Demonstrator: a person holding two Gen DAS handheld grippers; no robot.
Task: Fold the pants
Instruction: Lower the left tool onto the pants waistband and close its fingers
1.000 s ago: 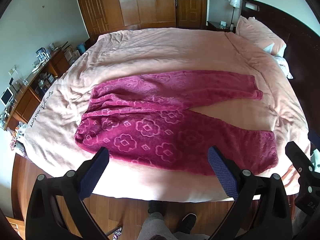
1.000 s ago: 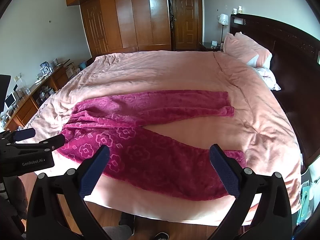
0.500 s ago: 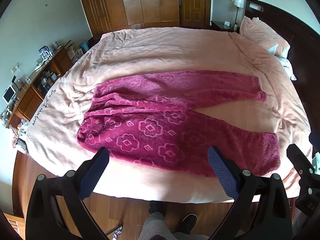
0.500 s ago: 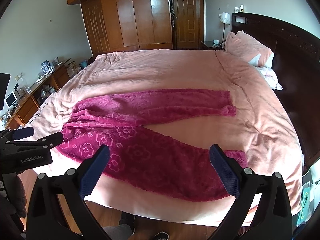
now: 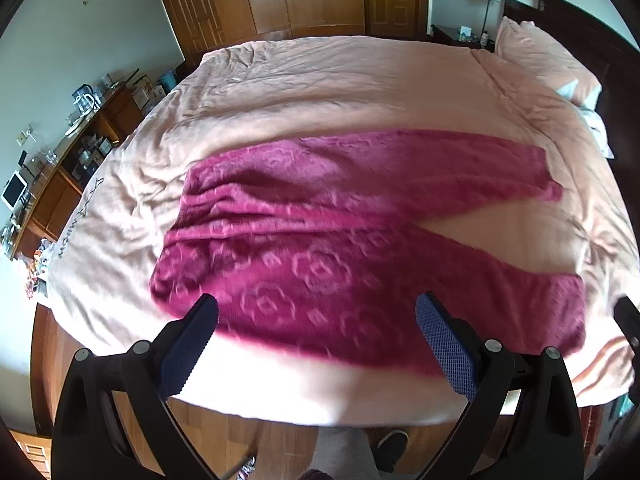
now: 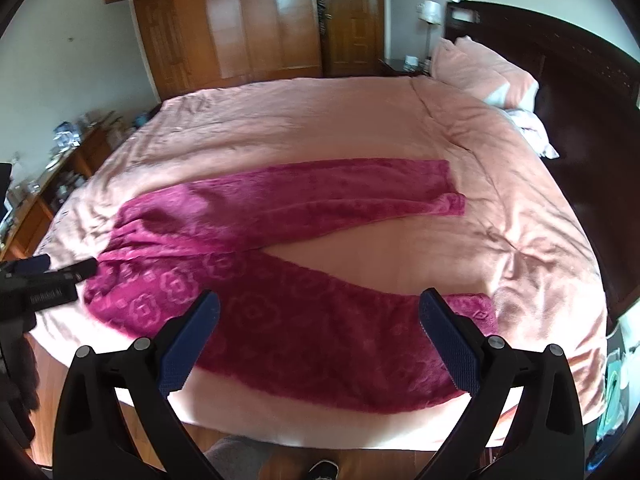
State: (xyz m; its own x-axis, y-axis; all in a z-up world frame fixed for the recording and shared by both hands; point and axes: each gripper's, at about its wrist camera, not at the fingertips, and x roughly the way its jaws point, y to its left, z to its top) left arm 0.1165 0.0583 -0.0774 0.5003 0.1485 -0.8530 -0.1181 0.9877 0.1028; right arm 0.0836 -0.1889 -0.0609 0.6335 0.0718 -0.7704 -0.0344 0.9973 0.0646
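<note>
Magenta fleece pants [image 5: 340, 240] with a flower pattern lie flat on the pink bed cover [image 5: 340, 92], waistband to the left, both legs spread apart to the right. They also show in the right wrist view [image 6: 288, 280]. My left gripper [image 5: 316, 320] is open and empty, above the near edge of the pants by the waist end. My right gripper [image 6: 318, 318] is open and empty, above the near leg. The left gripper shows at the left edge of the right wrist view [image 6: 44, 280]. Neither touches the pants.
Pink pillows [image 6: 480, 68] lean on a dark headboard [image 6: 568, 64] at the right. A wooden wardrobe [image 6: 240, 24] and door stand behind the bed. A cluttered sideboard [image 5: 68, 152] runs along the left wall. Wooden floor and the person's feet [image 5: 388, 444] lie below the near bed edge.
Both grippers have moved forward and lower toward the pants, which now look larger and closer. Both stay open. The pants have not moved.
</note>
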